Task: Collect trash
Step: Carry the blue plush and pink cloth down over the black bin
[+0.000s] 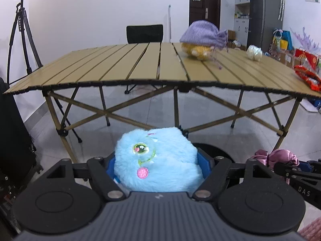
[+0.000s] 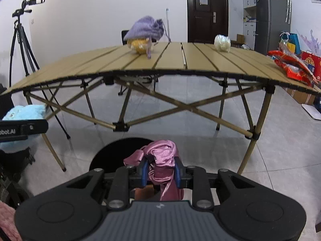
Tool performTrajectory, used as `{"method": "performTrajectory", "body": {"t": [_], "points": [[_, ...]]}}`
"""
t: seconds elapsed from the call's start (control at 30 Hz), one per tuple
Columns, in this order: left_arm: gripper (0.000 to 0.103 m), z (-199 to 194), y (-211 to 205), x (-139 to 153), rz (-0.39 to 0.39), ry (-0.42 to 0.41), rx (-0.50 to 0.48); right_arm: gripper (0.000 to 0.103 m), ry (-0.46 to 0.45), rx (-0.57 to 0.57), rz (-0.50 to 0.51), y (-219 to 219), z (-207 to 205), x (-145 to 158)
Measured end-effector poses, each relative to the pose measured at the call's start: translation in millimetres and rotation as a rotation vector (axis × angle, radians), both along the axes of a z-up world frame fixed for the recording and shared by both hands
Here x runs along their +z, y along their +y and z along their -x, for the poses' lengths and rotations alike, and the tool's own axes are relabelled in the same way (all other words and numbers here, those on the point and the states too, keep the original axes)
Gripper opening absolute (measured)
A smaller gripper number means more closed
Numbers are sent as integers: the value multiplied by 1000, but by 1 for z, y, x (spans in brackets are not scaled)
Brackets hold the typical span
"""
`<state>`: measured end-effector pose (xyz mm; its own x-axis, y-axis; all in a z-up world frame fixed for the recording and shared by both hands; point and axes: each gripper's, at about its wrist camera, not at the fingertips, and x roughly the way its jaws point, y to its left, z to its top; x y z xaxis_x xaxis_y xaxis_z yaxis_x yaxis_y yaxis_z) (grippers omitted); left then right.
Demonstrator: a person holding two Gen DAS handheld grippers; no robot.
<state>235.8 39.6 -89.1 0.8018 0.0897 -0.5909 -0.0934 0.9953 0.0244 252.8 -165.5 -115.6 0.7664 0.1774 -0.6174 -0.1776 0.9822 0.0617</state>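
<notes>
It was a room in a home, set up for recording. A folding slatted camping table (image 2: 180, 60) stood in the middle on a pale tiled floor (image 2: 280, 140). Behind the table were a dark wooden entry door (image 2: 207, 12) and a black chair (image 1: 144, 33). To the right of the table stood a grey fridge (image 2: 272, 14) with magnets, with kitchen cabinets (image 1: 241, 16) beside it and gift bags (image 2: 292, 42) on the floor. Left of the table stood a camera tripod (image 2: 20, 40).
</notes>
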Motion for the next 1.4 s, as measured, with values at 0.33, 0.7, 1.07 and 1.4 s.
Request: {"method": "performTrajectory", "body": {"t": [0.33, 0.7, 1.07, 1.4], "points": [[76, -8, 9, -21, -32, 84, 29, 25, 68, -23, 23, -10, -5, -19], [76, -28, 2, -45, -43, 203, 0, 25, 138, -102, 21, -43, -15, -42], [76, -50, -21, -56, -53, 269, -42, 25, 168, -184, -4, -73, -22, -54], [76, -85, -48, -66, -54, 335, -68, 25, 171, -272, -8, -95, -28, -59]]}}
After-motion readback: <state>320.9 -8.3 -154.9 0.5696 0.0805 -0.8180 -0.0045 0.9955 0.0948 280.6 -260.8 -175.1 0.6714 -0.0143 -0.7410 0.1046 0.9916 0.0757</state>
